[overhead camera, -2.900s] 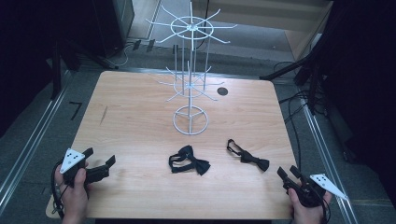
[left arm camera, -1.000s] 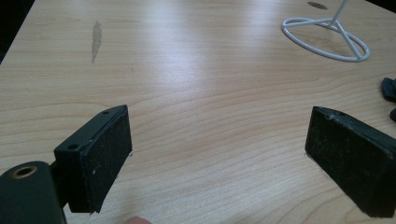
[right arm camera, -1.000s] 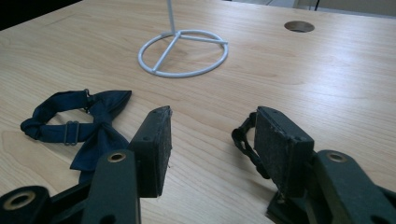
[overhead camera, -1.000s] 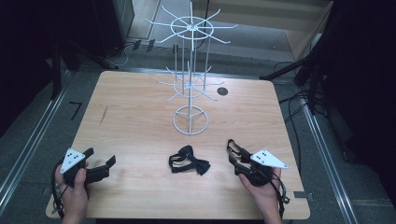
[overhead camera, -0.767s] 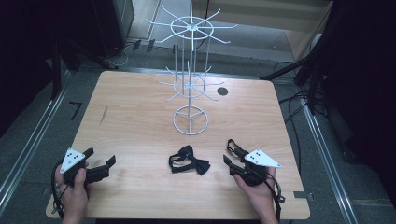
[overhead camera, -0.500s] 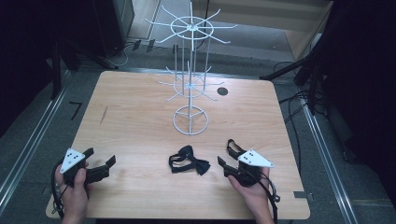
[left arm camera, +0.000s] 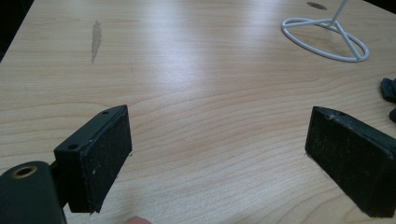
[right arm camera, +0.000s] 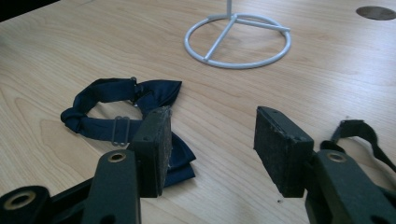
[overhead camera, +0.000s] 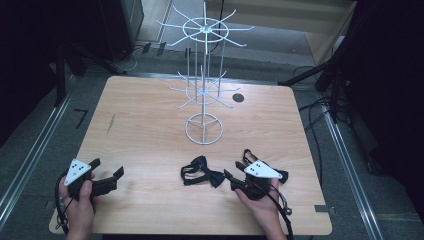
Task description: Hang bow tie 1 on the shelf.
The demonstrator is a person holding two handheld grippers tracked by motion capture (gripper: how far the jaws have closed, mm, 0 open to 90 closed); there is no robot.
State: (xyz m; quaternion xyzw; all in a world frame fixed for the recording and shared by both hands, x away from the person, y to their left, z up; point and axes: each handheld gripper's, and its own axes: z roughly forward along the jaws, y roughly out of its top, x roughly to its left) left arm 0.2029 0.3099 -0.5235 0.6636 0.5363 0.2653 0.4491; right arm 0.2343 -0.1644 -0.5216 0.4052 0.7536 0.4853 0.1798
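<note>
hovering beside the bow tie [right arm camera: 135,116], right gripper [right arm camera: 210,140] open, empty; left gripper [left arm camera: 217,163] open

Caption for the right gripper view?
Open right gripper beside dark navy bow tie on wooden table, white wire rack base behind.

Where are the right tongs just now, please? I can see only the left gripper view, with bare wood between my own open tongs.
Observer: The right tongs are low over the near edge of the table, just right of a dark blue bow tie.
Operator: Thank you. Have they gripped it?
Observer: No. In the right gripper view they stand open with bare wood between them, and the bow tie lies beside one of them.
Operator: Is there anything else to pick up?
Observer: Yes, a second bow tie lies partly under that gripper.
</note>
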